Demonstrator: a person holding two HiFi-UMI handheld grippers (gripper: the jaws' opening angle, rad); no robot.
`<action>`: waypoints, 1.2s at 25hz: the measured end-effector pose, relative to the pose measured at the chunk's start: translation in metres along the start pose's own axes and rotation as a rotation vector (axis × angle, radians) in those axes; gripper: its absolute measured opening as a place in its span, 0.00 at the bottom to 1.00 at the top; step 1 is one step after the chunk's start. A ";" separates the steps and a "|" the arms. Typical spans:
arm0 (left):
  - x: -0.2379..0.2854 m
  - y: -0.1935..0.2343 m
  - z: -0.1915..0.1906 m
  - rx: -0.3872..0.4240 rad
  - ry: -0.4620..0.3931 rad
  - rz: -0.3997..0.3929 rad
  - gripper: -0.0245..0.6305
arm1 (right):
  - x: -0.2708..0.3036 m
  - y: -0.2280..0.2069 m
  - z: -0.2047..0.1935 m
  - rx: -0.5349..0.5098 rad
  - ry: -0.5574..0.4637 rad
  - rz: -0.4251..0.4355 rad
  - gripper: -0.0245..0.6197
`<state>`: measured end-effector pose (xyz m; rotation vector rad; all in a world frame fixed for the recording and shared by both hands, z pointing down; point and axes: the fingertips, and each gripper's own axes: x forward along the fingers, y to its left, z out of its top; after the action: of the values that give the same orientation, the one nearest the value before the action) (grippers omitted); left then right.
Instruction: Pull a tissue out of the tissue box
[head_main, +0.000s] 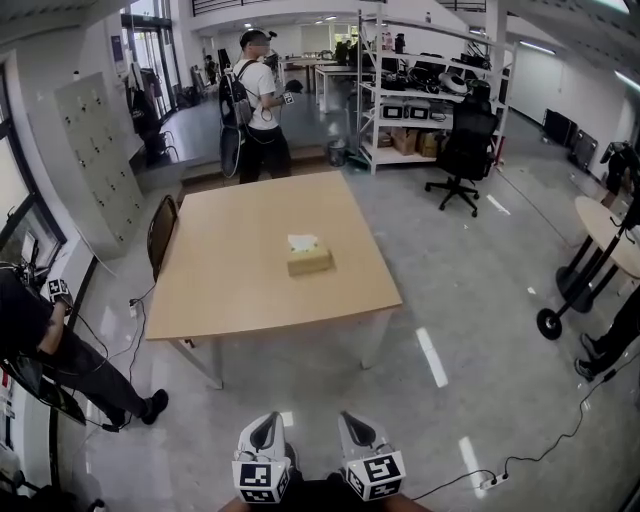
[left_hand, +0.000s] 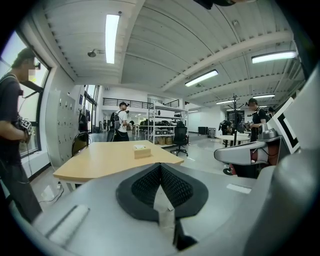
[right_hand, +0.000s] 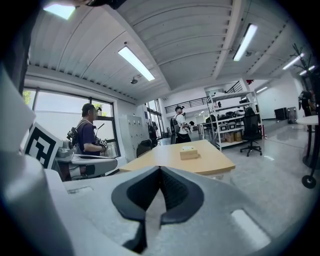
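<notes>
The left gripper (head_main: 266, 432) and the right gripper (head_main: 357, 430) are both clenched, empty. Far ahead of them the tissue box (head_main: 310, 260) sits on the table (head_main: 230, 285). Its white tissue (head_main: 303, 241), seemingly a soft, light tuft, should be pinched at the top.

centre: light wooden rectangular table (head_main: 250, 270) | at its left edge: dark chair (head_main: 161, 232) | far side: standing person in white shirt (head_main: 260, 100) | far right: white metal shelving rack (head_main: 420, 95), black swivel office chair (head_main: 465, 150) near it
</notes>
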<state>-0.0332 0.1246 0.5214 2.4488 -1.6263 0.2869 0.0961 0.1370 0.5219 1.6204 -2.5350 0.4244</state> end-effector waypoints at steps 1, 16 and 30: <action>0.001 0.001 -0.001 -0.003 0.001 0.001 0.07 | 0.001 -0.001 0.000 -0.001 0.002 0.000 0.02; 0.090 0.048 0.010 -0.062 0.003 -0.064 0.07 | 0.081 -0.025 0.014 -0.024 0.053 -0.089 0.02; 0.183 0.132 0.051 -0.076 -0.041 -0.135 0.07 | 0.196 -0.028 0.066 -0.086 0.073 -0.171 0.02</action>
<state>-0.0826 -0.1010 0.5270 2.5077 -1.4501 0.1533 0.0417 -0.0646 0.5096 1.7374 -2.3058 0.3454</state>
